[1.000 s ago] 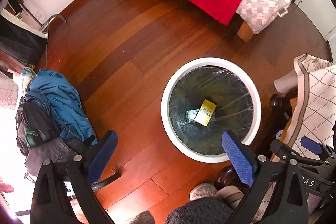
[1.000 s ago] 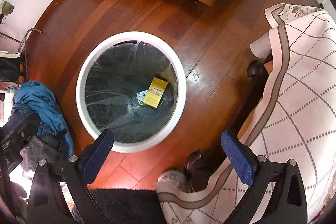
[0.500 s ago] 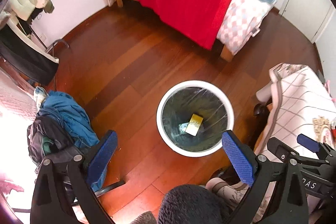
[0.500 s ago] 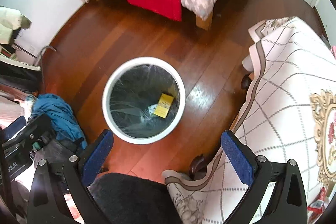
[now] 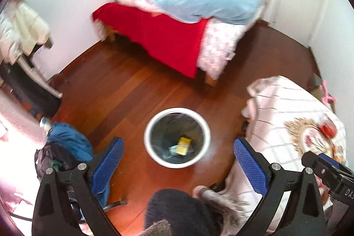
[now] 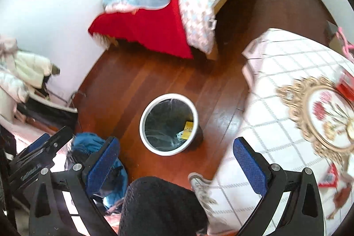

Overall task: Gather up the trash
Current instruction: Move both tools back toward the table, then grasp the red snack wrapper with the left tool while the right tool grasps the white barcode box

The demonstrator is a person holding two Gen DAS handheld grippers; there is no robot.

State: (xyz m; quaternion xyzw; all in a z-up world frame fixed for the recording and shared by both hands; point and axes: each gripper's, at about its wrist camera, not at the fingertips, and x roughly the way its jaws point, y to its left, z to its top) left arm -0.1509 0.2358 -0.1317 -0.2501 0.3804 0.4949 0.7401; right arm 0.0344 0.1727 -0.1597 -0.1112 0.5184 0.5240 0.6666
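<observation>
Round white plastic bin (image 5: 177, 140) with a crinkled clear liner stands on glossy red-brown plank floor (image 5: 124, 90), beside the quilted cloth-covered table (image 6: 276, 103). Flat yellow card packet (image 5: 183, 145) lies at its bottom, apparently collected. Left gripper (image 5: 177, 154) and right gripper (image 6: 176, 153) both spread wide, carrying nothing. Further trash probably remains; none identifiable.
</observation>
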